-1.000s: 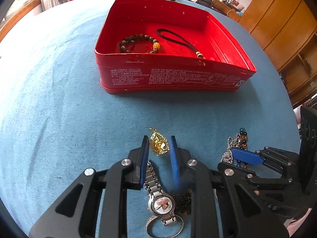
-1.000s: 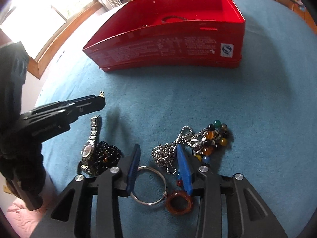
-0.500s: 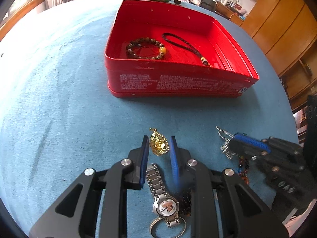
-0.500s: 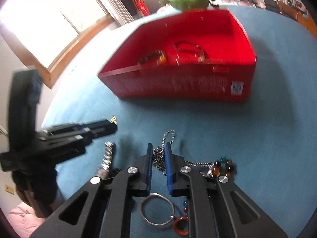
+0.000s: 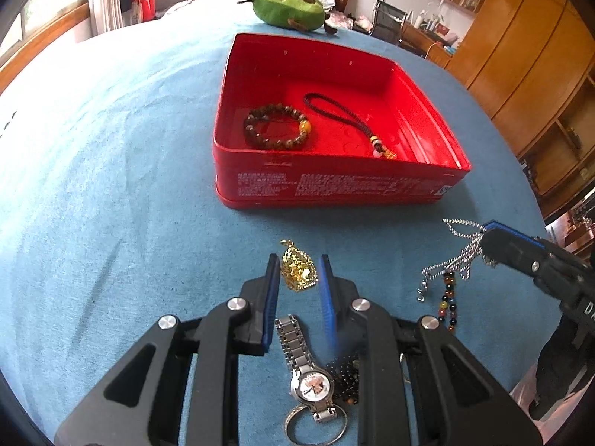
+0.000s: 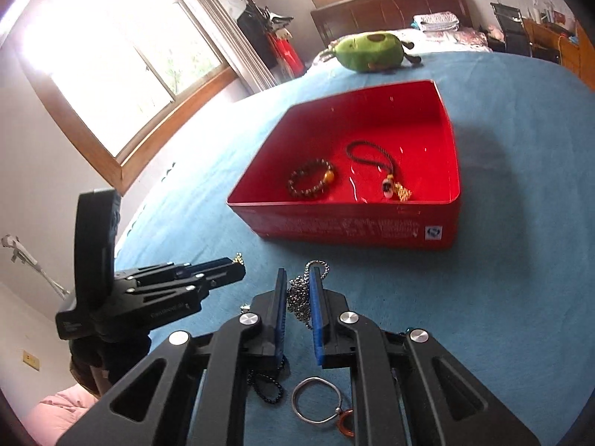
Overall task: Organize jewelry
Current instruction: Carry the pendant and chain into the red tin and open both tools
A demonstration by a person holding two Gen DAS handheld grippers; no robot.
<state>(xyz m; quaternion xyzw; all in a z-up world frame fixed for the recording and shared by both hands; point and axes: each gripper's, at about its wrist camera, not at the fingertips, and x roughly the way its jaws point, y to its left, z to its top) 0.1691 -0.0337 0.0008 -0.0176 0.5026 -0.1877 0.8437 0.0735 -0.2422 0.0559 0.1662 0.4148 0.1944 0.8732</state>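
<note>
Left gripper [image 5: 298,275], lower centre of its own view: jaws clamped on a gold pendant [image 5: 297,270], which sits between the blue pads [image 5: 273,297] near their tips, above the blue cloth [image 5: 111,186]. Below it, between the gripper's arms, a silver watch [image 5: 310,379] lies on the cloth with black beads [image 5: 346,375] just beside it. Upper centre: red tin [image 5: 334,186], holding a brown bead bracelet [image 5: 275,126] on its left and a dark cord charm [image 5: 346,119] to the right. Right gripper [image 6: 299,290], lower centre of its view: jaws closed on a silver chain [image 6: 299,297], lifted clear of the cloth; in the left view a multicoloured bead strand [image 5: 446,304] hangs beneath that chain at right. A silver bangle [image 6: 316,399] lies below the right gripper.
</note>
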